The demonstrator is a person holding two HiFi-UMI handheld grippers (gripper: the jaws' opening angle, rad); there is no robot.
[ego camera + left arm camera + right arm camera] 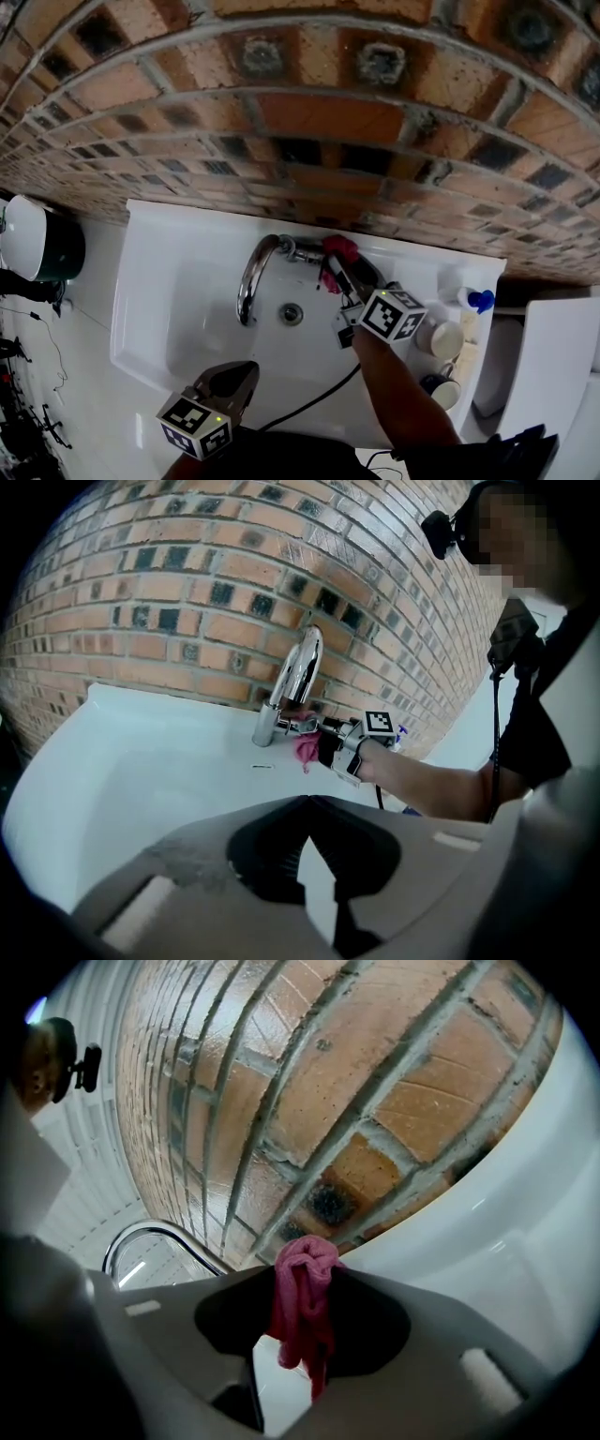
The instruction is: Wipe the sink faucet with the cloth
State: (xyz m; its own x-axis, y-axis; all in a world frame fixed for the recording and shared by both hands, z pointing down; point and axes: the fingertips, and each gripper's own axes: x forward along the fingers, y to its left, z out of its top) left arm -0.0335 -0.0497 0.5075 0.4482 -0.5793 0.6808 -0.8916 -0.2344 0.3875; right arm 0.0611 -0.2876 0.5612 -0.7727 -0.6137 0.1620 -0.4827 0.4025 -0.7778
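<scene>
Right gripper point(343, 269) pinched the pink cloth point(338, 249) beside the faucet point(251, 281) base at the sink's point(155, 281) back edge; left gripper point(236, 380), jaws pressed together, hung farther off.

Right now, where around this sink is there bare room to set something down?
Bare: on the sink, the back ledge left of the faucet, along the brick wall, and the basin floor left of the drain. Crowded: the right ledge, with two cups and a blue-capped bottle, and the faucet's base, where the right gripper holds the cloth.
</scene>
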